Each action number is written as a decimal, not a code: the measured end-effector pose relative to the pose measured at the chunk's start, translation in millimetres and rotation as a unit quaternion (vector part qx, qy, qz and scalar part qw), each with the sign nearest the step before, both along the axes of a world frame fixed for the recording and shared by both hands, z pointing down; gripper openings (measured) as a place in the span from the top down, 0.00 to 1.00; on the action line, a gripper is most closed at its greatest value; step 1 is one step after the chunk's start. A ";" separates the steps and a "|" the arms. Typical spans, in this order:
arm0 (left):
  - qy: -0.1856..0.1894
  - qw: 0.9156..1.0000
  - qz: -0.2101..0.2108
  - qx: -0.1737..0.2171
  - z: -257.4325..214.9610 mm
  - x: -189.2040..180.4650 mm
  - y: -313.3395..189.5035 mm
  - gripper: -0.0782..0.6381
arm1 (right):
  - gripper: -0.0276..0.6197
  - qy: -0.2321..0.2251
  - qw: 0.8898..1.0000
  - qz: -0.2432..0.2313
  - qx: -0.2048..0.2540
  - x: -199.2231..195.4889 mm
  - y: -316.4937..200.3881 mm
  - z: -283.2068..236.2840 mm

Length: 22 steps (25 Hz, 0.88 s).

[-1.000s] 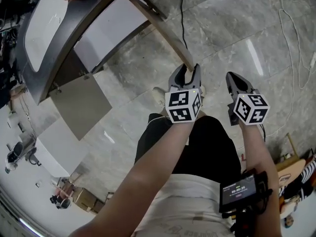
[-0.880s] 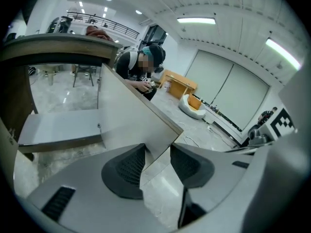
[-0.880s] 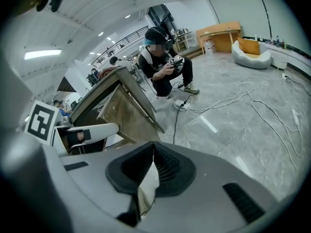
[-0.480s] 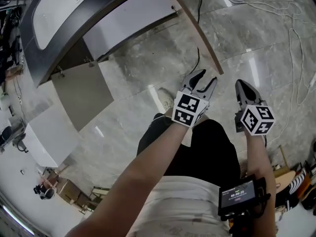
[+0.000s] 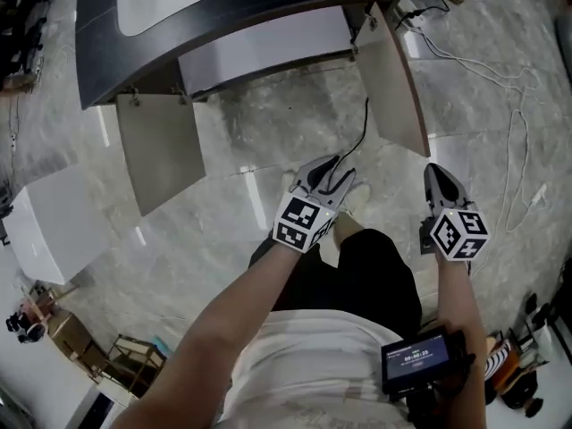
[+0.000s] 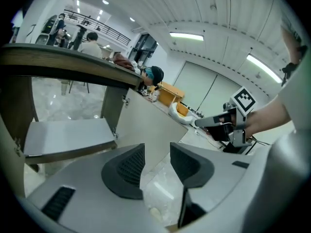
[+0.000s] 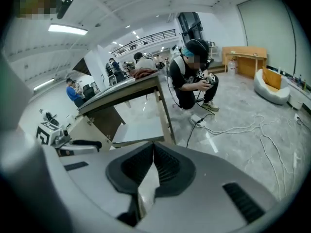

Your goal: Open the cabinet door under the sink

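Note:
The sink cabinet (image 5: 223,12) runs across the top of the head view, with a dark counter and a white basin. Both its grey doors stand swung open: the left door (image 5: 161,150) and the right door (image 5: 393,88). My left gripper (image 5: 332,175) hangs over the floor in front of the cabinet, open and empty, apart from both doors. In the left gripper view its jaws (image 6: 156,161) frame the right door (image 6: 146,125). My right gripper (image 5: 436,175) is shut with nothing in it, just below the right door's lower edge. The right gripper view (image 7: 153,161) shows its pads pressed together.
White cables (image 5: 500,114) and a black cord (image 5: 362,137) trail over the marble floor at the right. A white box (image 5: 49,222) stands at the left. A person (image 7: 194,76) crouches beyond the cabinet beside a power strip (image 7: 198,121). My shoe (image 5: 356,199) is below the left gripper.
The head view has swung, so the cabinet now lies across the top with both open doors in sight. Both grippers have shifted over the floor, the left one leftwards; neither has changed its jaws.

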<state>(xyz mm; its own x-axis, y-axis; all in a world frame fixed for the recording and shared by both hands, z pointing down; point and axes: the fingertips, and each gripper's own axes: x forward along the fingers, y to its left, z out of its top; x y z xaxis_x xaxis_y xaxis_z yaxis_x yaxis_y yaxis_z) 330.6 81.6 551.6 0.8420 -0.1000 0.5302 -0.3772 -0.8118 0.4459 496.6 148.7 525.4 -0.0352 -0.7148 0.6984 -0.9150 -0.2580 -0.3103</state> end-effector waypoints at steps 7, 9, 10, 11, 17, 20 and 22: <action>0.017 0.998 -0.052 0.008 -48.0 -99.1 -32.2 0.66 | 0.93 0.008 0.994 -0.100 0.031 -90.8 -50.8 -43.2; 0.016 0.997 -0.074 0.021 -65.1 -127.6 -45.2 0.69 | 0.93 0.003 0.990 -0.133 0.045 -122.4 -63.9 -58.1; 0.014 0.996 -0.086 0.029 -73.9 -141.8 -53.1 0.72 | 0.93 0.001 0.987 -0.150 0.053 -137.4 -71.4 -65.6; 0.014 0.994 -0.099 0.038 -83.2 -155.2 -60.9 0.75 | 0.93 -0.001 0.984 -0.166 0.061 -151.2 -79.0 -73.1; 0.040 0.987 -0.132 0.080 -145.6 -208.5 -74.1 0.88 | 0.94 -0.007 0.961 -0.252 0.113 -213.8 -104.3 -131.0; 0.049 0.985 -0.144 0.081 -168.8 -227.3 -69.3 0.88 | 0.94 -0.008 0.953 -0.273 0.134 -233.5 -106.9 -162.7; 0.051 0.984 -0.151 0.086 -178.5 -238.6 -74.1 0.88 | 0.94 -0.006 0.949 -0.280 0.148 -241.8 -113.9 -177.5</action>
<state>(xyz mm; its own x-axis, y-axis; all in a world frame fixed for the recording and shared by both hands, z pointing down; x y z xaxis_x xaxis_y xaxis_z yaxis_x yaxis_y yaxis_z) 92.0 7.4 373.1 0.8080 -0.4340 0.3985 -0.5730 -0.7363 0.3600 254.8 34.7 347.8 -0.4736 -0.7467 0.4671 -0.8790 0.3667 -0.3049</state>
